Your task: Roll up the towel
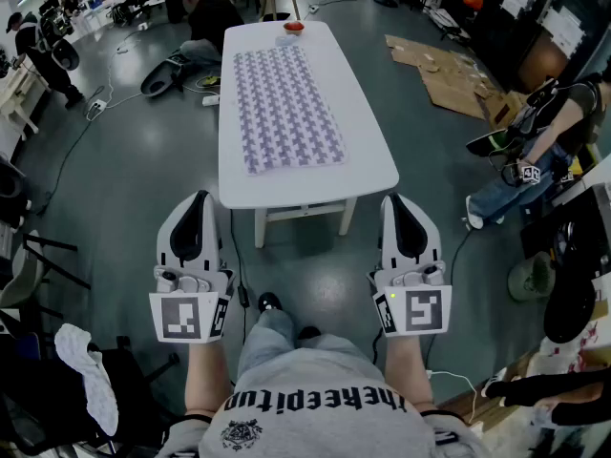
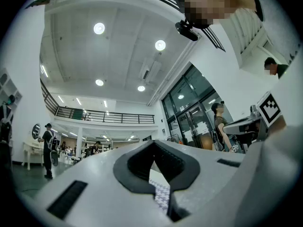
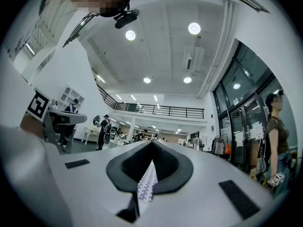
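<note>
1. The towel [image 1: 282, 108], white with a grey-violet houndstooth pattern, is seen spread flat and unrolled along the white table [image 1: 372, 160]. Its near edge lies close to the table's near end.
2. A small red thing [image 1: 294, 28] is seen at the far end of the table, just beyond the towel.
3. The left tool [image 1: 199, 197] is held in the air before the near end of the table, apart from the towel. Its jaws are closed together and nothing is gripped. In the left gripper view, a sliver of the patterned towel [image 2: 161, 195] is seen beyond the notch of the pads.
4. The right tool [image 1: 396, 199] is held level with the left one, also short of the table. Its jaws are likewise closed on nothing.
5. A black-and-white square marker is borne on the left cube [image 1: 186, 318] and on the right cube [image 1: 417, 311]. No letters are carried by either.
6. A line of white lettering and a round emblem are seen on the grey shirt [image 1: 315, 418]. The lettering cannot be read with certainty.
7. Flattened cardboard [image 1: 444, 74] is seen on the floor to the right of the table.
</note>
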`<state>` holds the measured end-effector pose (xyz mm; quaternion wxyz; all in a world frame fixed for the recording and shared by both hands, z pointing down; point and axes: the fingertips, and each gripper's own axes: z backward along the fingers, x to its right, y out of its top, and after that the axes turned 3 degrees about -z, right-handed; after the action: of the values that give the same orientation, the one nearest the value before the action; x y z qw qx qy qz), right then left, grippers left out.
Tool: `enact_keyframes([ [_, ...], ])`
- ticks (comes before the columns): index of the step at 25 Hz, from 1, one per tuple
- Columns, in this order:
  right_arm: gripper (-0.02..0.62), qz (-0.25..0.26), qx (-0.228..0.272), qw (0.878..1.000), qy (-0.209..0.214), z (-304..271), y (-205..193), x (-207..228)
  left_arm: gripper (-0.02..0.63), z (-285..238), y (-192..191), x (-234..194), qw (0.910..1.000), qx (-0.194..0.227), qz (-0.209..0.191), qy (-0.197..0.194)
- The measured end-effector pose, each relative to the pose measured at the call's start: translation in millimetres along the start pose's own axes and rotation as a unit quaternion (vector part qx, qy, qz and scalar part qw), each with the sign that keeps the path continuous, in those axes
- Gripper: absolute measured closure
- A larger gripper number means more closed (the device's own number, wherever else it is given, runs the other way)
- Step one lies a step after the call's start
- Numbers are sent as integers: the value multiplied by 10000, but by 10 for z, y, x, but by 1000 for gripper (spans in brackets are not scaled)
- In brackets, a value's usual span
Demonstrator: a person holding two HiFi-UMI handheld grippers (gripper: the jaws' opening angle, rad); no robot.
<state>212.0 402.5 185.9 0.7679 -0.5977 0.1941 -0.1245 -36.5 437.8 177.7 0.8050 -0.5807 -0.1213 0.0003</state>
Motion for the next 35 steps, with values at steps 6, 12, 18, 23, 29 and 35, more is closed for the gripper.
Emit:
enact_keyframes([
  [6, 593, 7, -6, 10000, 34, -3, 43, -37, 601, -13, 63, 14, 10000, 32, 34, -32],
  [12, 594, 26, 76, 10000, 30, -24, 90, -17, 601, -48, 118, 53, 9998, 119, 124, -105],
  [18, 594, 294, 374, 9982, 368, -29, 185, -47, 601, -58, 172, 84, 9993, 248, 249, -130],
  [23, 594, 116, 489, 9973, 533, -66, 194, -38, 601, -113, 191, 108, 9995, 217, 206, -83],
  [29, 594, -17, 539, 9978, 380, -282, 121, 27, 601, -277, 71, -32, 9993, 247, 240, 170],
  [35, 594, 21, 375, 9990, 251, -811, -63, 175, 601, -758, -182, -235, 9997, 140, 82, 185],
])
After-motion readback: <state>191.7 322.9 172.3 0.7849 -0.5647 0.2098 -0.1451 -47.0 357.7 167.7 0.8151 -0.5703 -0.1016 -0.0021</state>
